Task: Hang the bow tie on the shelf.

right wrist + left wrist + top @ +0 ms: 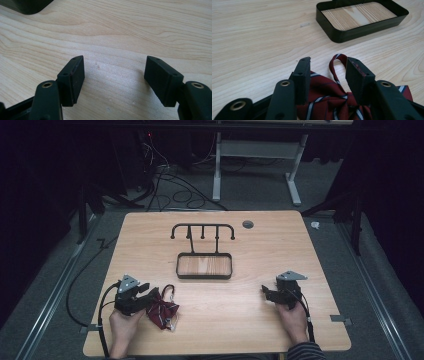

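1. High view: we see a pale wooden table point(235, 315) with the person's two hands coming in from the near edge, each holding a black two-jaw gripper.
2. Left gripper point(150, 296) sits at the near left of the table, right over a dark red striped fabric bow tie with a thin strap loop point(162, 310).
3. Left gripper view: we see the bow tie point(324, 100) lying on the wood between the two black jaws, strap loop poking out past the jaw tips.
4. Left jaws stand at a middling gap, one on each side of the cloth; we cannot tell whether the pads actually press on it.
5. Right gripper point(267, 293) is at the near right of the table, well apart from the bow tie.
6. Right gripper view: right gripper point(113, 65) has its jaws spread wide, bare wood grain between them, nothing held.
7. Black shallow rectangular metal tray with a wood-look bottom point(204, 276) sits mid-table, beyond both grippers; we see its rim point(342, 35) ahead of the left jaws.
8. Black metal rack with a curved top bar and small hooks point(202, 227) stands just behind the tray.
9. Small round grey cap point(248, 224) sits in the tabletop near the far edge.
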Available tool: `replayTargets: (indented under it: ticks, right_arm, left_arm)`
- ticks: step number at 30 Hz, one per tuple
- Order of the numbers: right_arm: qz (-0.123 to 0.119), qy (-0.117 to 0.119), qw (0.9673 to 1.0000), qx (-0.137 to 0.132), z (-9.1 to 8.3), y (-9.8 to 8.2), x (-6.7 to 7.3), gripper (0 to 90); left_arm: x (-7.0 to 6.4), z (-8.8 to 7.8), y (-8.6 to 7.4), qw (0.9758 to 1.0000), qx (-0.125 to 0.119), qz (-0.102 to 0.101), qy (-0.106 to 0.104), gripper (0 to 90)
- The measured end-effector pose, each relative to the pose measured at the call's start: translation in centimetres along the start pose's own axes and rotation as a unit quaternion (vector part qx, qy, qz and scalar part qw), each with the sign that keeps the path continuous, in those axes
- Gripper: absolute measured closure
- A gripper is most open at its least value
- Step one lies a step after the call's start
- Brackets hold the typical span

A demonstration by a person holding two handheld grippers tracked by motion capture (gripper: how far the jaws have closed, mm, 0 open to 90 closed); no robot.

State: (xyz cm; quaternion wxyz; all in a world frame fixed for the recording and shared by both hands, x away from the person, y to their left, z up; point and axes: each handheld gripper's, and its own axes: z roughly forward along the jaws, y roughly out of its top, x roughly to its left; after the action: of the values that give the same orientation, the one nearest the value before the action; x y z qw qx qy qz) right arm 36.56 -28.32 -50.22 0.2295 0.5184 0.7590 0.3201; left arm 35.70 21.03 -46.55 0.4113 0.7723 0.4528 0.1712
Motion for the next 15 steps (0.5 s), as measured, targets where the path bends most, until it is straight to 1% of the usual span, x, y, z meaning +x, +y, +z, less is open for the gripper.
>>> replayTargets:
  ticks: [3,6,9,12,15]
  right_arm:
    - [-0.001,0.000,1.0000,0.000,0.0,0.0,0.0,33.9]
    - [0.000,0.000,1.0000,0.000,0.0,0.0,0.0,33.9]
    - [0.000,0.000,1.0000,0.000,0.0,0.0,0.0,33.9]
    - [0.000,0.000,1.0000,0.000,0.0,0.0,0.0,33.9]
    - [0.000,0.000,1.0000,0.000,0.0,0.0,0.0,33.8]
  left_arm:
    - [-0.2,0.8,0.3,0.9999,0.008,0.001,-0.010,57.2]
    - [-0.1,1.4,0.4,0.9998,0.012,0.003,-0.014,59.1]
    - [-0.2,2.1,0.6,0.9997,0.021,0.003,-0.014,60.7]
    - [-0.4,2.7,0.8,0.9993,0.031,0.010,-0.016,62.1]
    - [-0.6,3.4,1.0,0.9988,0.044,0.015,-0.013,63.6]
